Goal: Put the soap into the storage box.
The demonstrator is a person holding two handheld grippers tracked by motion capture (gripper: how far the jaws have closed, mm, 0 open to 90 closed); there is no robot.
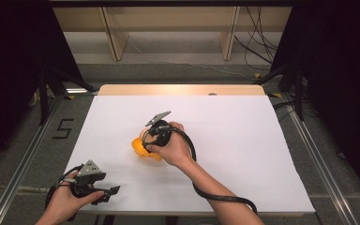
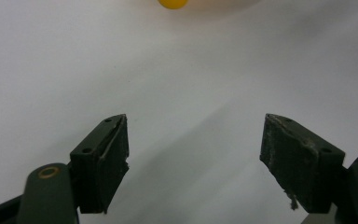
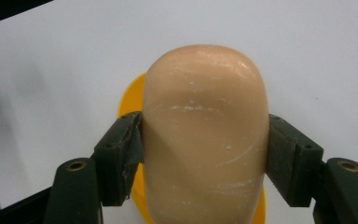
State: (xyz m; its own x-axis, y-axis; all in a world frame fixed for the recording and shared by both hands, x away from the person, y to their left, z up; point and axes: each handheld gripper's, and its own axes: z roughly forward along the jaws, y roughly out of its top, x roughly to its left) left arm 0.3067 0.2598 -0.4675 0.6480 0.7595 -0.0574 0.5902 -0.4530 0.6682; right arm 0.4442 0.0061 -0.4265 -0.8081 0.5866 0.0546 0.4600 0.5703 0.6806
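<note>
A peach, rounded soap-like block [image 3: 205, 135] sits between the jaws of my right gripper [image 3: 205, 161], which is shut on its two sides. Under the block lies a yellow dish [image 3: 129, 95]. From above, the right gripper [image 1: 146, 140] is at the middle of the white sheet, over the yellow dish [image 1: 138, 147], and the hand hides most of the block. My left gripper [image 1: 110, 193] rests near the front left corner, open, with nothing between its jaws [image 2: 196, 158]. An edge of the yellow dish [image 2: 172, 3] shows far ahead of it.
A white sheet [image 1: 248, 140] covers the table; a strip of wooden tabletop [image 1: 183, 89] shows at the far edge. Metal rails run along both sides, and a "5" mark [image 1: 63, 127] lies on the floor at the left. Wooden shelving stands behind.
</note>
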